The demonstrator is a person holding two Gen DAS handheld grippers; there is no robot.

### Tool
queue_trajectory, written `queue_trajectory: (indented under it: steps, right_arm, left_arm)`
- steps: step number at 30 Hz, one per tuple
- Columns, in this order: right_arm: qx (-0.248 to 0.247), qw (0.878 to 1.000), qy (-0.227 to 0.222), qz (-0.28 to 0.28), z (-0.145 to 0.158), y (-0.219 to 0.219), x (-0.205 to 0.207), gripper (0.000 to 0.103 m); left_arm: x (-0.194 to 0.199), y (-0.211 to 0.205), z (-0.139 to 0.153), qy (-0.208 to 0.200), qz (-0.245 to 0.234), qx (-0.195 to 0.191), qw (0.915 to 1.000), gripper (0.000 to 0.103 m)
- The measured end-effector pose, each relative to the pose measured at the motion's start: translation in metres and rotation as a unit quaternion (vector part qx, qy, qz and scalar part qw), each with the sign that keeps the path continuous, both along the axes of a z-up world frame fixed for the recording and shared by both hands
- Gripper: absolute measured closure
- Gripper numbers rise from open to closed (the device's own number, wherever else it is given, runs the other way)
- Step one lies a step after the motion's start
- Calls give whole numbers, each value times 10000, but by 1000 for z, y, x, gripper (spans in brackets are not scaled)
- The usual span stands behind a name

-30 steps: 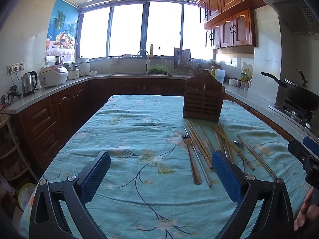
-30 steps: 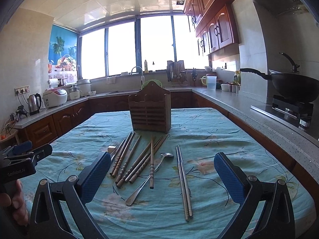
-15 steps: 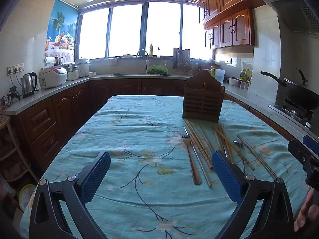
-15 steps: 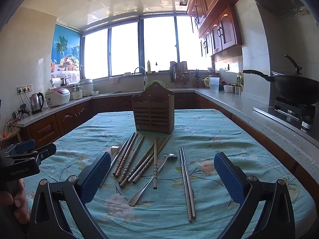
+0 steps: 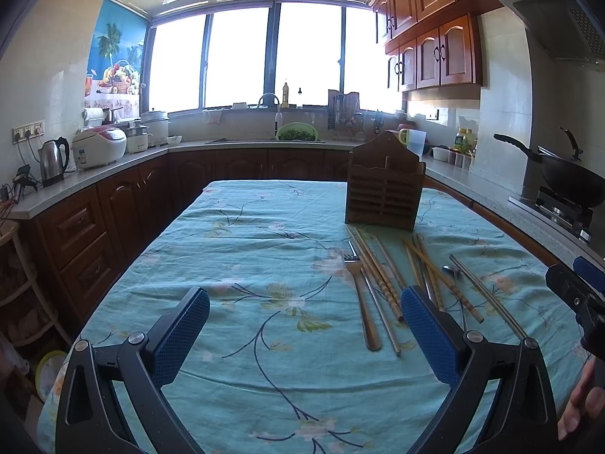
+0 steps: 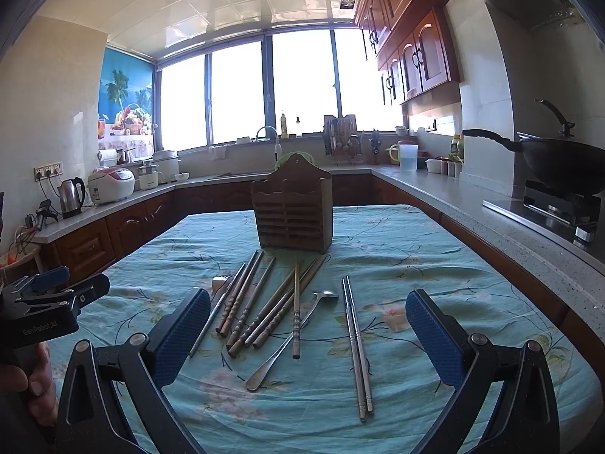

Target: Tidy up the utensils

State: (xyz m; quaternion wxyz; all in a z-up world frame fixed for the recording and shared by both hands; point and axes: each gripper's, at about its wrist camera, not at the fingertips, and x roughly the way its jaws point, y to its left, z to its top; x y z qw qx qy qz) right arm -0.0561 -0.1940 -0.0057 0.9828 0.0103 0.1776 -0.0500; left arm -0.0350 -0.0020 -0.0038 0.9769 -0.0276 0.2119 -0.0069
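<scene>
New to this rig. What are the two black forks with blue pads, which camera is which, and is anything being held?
There is no robot here. A person holds a hand-held tool in each hand, and each tool carries a wide-angle camera looking forward along its two fingers. The black forks with blue pads are those fingers.

One picture looks out from the left tongs, the other from the right tongs. Each view also catches the other tool at its edge, with part of a hand gripping it.

On the table, covered by a flowered cloth, stands a wooden holder. In front of it lie wooden chopsticks, metal chopsticks, a spoon and a fork.

Both tongs are open and hold nothing.
</scene>
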Motion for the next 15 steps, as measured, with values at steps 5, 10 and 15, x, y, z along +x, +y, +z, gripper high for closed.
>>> queue_trajectory:
  steps: [5, 10, 15]
  right_arm:
    - [25, 10000, 33, 16, -1, -1, 2, 0]
    - [80, 9999, 64, 29, -3, -2, 2, 0]
    - [202, 9996, 164, 51, -4, -7, 7, 0]
  left_arm:
    - [1, 1, -1, 24, 16, -17, 10000, 1]
    - [2, -1, -1, 52, 15, -1, 10000, 1]
    - [6, 0, -3, 131, 37, -56, 9999, 1]
